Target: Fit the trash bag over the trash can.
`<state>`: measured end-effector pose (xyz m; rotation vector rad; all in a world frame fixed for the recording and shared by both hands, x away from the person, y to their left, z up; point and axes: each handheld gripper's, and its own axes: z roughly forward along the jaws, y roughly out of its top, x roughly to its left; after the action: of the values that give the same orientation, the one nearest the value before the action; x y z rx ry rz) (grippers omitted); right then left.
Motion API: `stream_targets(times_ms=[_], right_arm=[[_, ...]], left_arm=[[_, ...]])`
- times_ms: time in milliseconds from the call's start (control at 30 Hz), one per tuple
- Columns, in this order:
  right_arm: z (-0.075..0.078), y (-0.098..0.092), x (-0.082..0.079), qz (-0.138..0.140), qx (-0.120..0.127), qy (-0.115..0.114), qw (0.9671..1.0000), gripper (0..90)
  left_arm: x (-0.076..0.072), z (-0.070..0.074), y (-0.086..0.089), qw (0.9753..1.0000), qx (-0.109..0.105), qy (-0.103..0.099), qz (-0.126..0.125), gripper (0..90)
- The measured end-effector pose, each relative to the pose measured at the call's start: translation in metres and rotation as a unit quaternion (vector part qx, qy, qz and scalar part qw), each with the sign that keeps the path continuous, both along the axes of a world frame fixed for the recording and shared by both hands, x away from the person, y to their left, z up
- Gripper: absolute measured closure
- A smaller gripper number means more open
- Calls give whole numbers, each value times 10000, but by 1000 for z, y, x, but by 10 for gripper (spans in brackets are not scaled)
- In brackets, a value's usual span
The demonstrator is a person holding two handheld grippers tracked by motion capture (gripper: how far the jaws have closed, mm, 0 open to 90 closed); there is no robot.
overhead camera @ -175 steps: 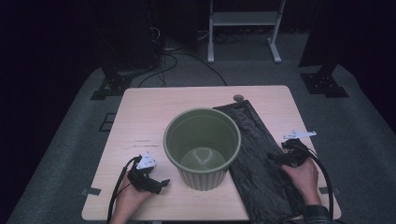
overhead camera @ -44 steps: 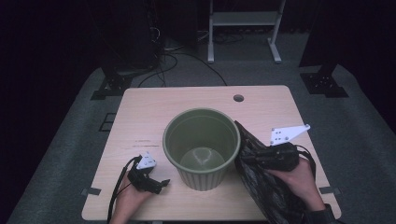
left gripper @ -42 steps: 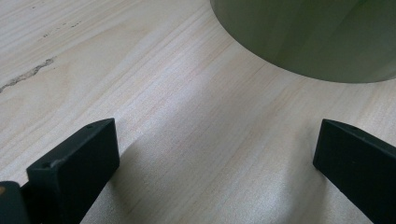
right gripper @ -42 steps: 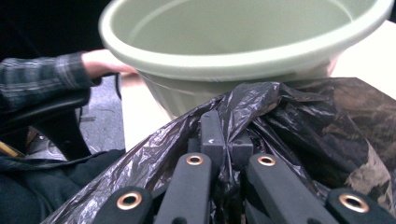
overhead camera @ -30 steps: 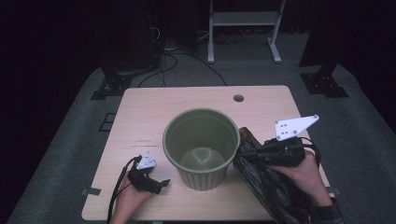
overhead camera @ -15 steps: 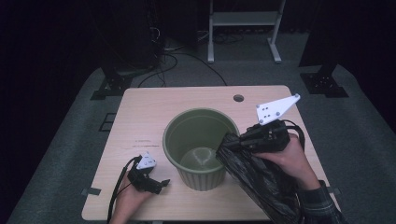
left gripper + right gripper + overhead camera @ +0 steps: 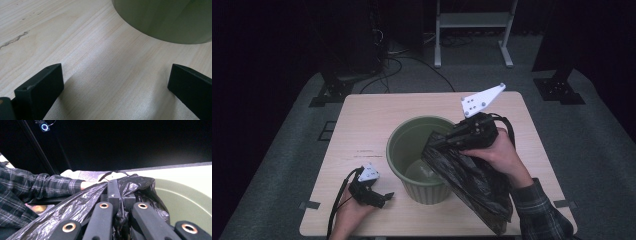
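A green bin [image 7: 409, 150] stands in the middle of the wooden table [image 7: 367, 120]. My right gripper [image 7: 437, 141] is shut on a black plastic bag [image 7: 477, 182] and holds its edge over the bin's right rim, while the rest of the bag hangs down to the table's front right. In the right gripper view the bag [image 7: 75, 207] is bunched between the jaws, with the bin's inside [image 7: 185, 195] beyond. My left gripper [image 7: 379, 196] rests open on the table at the front left, and the bin's wall [image 7: 165, 20] rises just ahead of its jaws.
A small dark round mark lies on the table's far edge, hidden now behind the gripper's grey plate [image 7: 482, 100]. A white stand [image 7: 472, 20] and cables [image 7: 402, 55] sit on the floor beyond the table. A plaid sleeve [image 7: 542, 215] comes in at bottom right.
My right gripper took hold of the bag that lay flat on the table's right side, lifted it and carried its edge leftward over the bin's rim. The left gripper has stayed put.
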<state>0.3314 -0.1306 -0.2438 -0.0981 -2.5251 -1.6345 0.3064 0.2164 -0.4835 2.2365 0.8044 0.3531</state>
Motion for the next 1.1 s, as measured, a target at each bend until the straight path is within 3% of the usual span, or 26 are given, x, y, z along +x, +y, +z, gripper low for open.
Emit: stream_targets(times_ms=[867,1100], right_arm=[[15,110,56,417,86,191,9989,888],[19,128,59,504,89,183,9985,888]], left_arm=[[0,0,0,10000,-11,5,-45,0],[-1,0,-1,10000,-8,5,-63,0]])
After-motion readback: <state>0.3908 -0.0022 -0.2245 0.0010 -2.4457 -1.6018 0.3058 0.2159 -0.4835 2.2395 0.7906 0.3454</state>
